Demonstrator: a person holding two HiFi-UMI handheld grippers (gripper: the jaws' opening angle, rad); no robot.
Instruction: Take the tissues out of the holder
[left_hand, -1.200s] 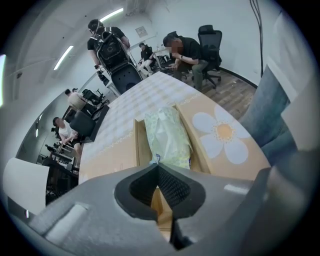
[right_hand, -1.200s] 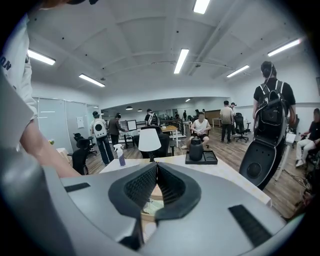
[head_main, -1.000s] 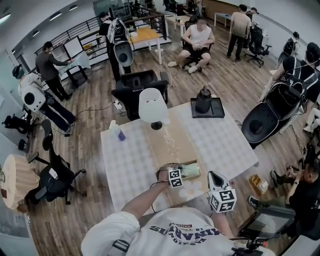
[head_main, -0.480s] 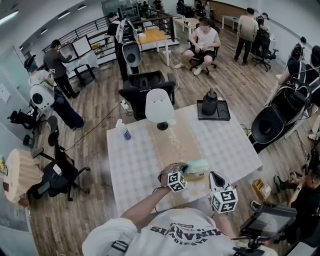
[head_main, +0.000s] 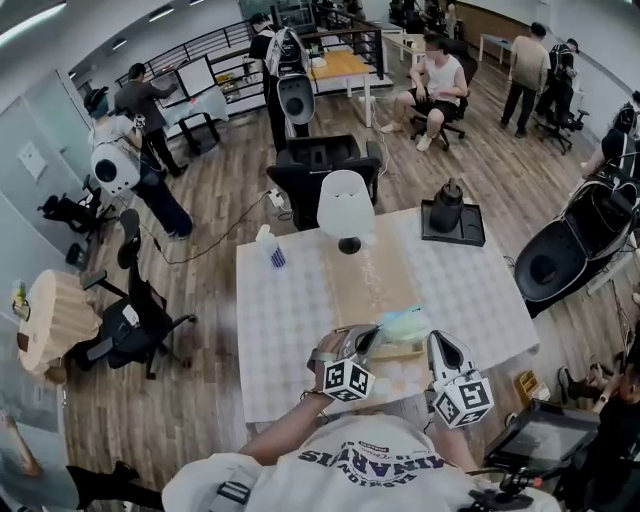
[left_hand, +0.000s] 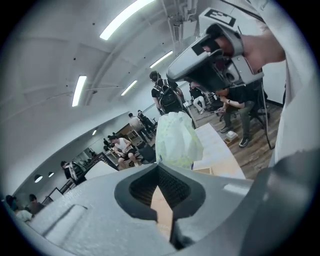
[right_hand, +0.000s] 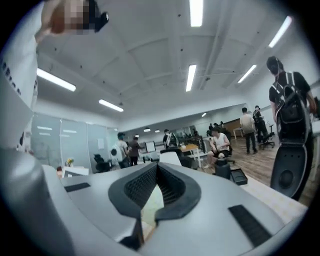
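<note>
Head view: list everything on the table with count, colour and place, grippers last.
table: one, white chequered cover with beige runner, centre
lamp: one, white, far end of the runner
spray bottle: one, pale, far left
tray: one, black, far right corner
pot: one, black, on the tray
holder: one, wooden, near edge
tissue: one, pale green, above the holder
left gripper: one, grey, shut on the tissue
right gripper: one, grey, shut, empty

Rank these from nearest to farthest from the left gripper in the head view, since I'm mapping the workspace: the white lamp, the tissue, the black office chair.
1. tissue, right at the left gripper's jaws, near the table's front edge.
2. white lamp, standing at the table's far edge.
3. black office chair, on the floor beyond the table.
</note>
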